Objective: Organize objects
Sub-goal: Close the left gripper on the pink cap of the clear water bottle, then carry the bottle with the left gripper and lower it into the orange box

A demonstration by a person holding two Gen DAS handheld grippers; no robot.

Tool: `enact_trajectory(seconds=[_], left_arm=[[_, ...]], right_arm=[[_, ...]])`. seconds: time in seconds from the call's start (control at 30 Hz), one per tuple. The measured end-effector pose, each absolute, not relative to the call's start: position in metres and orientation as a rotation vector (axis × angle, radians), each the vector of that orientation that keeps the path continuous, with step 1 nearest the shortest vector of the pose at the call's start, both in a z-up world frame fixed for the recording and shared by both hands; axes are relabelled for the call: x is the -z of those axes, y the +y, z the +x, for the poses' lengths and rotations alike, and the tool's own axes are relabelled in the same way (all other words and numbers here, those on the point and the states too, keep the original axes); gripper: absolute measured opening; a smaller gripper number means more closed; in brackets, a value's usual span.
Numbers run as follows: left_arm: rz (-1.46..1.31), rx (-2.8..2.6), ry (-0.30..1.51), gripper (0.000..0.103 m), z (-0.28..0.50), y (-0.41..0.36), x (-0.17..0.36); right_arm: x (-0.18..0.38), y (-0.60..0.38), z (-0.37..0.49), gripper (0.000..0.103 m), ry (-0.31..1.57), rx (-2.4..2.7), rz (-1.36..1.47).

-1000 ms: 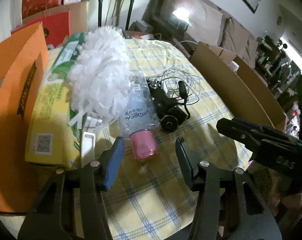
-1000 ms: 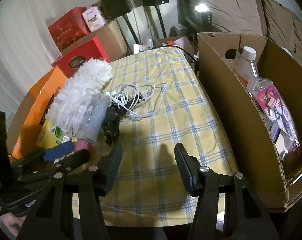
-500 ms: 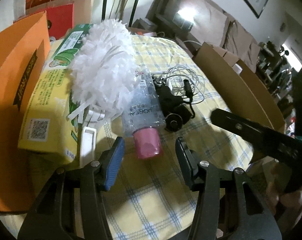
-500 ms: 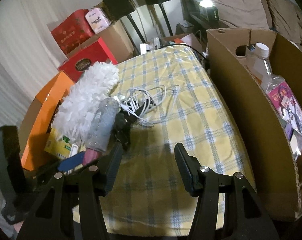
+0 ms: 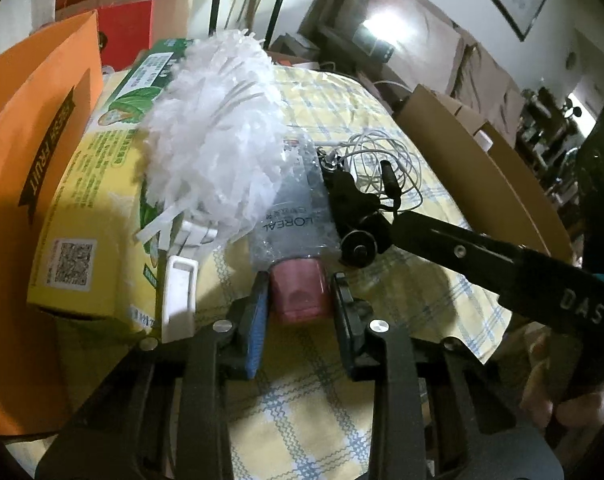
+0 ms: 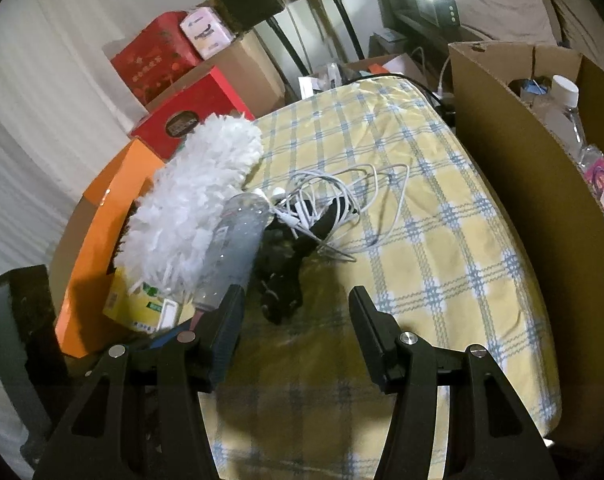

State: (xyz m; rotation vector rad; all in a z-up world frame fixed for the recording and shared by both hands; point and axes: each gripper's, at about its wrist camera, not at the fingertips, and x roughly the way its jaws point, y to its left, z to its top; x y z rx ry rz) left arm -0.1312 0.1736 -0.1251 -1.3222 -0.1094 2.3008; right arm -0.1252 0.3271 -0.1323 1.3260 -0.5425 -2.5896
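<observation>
Yellow checked cloth (image 6: 442, 216), mid-frame, cluttered room behind. Left gripper (image 5: 297, 300), angling downward, closing around pink bottle cap (image 5: 299, 292). Right gripper (image 6: 297, 312) gaping, gripping nothing.

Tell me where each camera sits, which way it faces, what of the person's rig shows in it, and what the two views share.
Left wrist: rides the left gripper, angled down at the table; jaws closing around the pink cap of the clear bottle; the right gripper and a hand show at right.
Right wrist: rides the right gripper, facing across the yellow checked cloth; jaws apart, nothing between them; cardboard box at right.
Shared: bottle, white duster, white cable, orange box.
</observation>
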Motion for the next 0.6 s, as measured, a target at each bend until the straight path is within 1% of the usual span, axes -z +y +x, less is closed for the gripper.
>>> enact_trajectory(seconds=[0.33,0.47,0.53,0.6], left_arm=[[-1.344,-2.254,-0.133,0.027,-0.107,0.164,0.122],[-1.355,-2.231,-0.162,0.027,-0.096,0.158,0.122],[-1.353,-2.23,-0.167,0.027,-0.092,0.156,0.122],[-1.35,-2.231,-0.173,0.027,-0.089,0.155,0.122]], right_arm=[[0.132,0.302,-0.124,0.056,-0.555,2.468,1.338],[0.136,0.287,-0.126,0.051,-0.53,2.431,1.368],[0.14,0.283,-0.128,0.051,-0.523,2.414,1.388],[0.145,0.281,-0.129,0.051,-0.56,2.379,1.407]])
